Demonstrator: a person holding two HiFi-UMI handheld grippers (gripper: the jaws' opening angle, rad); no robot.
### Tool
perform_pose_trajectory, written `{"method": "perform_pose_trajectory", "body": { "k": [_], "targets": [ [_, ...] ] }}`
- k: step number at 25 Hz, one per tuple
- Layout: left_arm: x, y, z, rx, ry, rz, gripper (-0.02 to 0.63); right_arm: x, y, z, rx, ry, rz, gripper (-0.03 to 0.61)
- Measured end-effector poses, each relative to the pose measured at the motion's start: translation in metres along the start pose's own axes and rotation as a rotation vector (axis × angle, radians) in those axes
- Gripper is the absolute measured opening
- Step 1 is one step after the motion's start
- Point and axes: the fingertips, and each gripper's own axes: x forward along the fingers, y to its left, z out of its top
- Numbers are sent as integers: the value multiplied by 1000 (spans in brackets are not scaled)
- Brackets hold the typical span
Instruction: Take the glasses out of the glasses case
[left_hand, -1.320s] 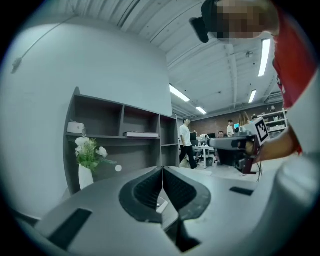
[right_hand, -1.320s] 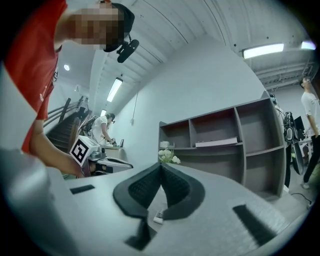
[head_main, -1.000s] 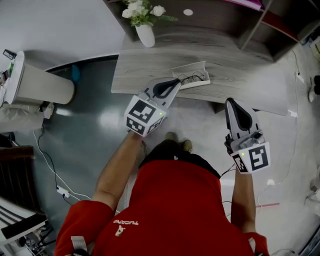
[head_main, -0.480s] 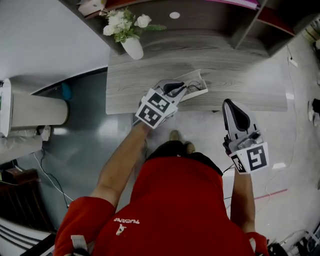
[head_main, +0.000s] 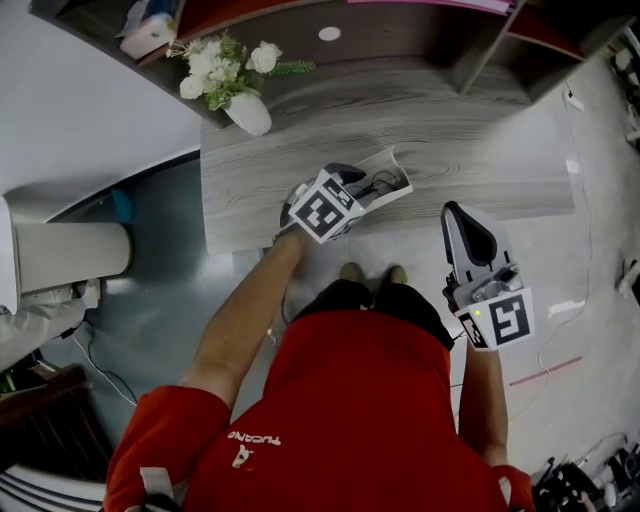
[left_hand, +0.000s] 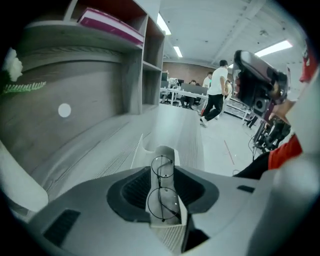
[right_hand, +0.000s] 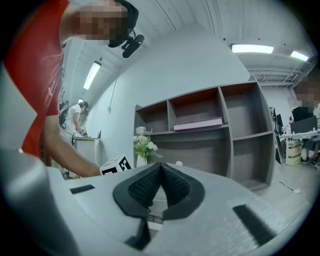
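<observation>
Shirt lettering (head_main: 252, 440) unreadable. Your left gripper (head_main: 347, 177) now sits lower, at the glasses case (head_main: 392, 160); jaws just opened, glasses (left_hand: 163, 182) between them. Your right gripper (right_hand: 160, 167): jaws closed, empty.

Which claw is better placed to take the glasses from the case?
Left: the left claw, jaws just opened, straddles the glasses in the case; the right claw is shut, farther away.
</observation>
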Motion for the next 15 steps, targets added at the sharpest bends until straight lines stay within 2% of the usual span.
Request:
{"method": "perform_pose_trajectory", "body": {
  "k": [11, 15],
  "targets": [
    [35, 2, -19, -33, 189, -45, 135, -3, -31, -14, 30, 36, 17, 5],
    [42, 1, -26, -50, 224, -82, 134, -5, -39, -18, 38, 43, 17, 5]
  ]
}}
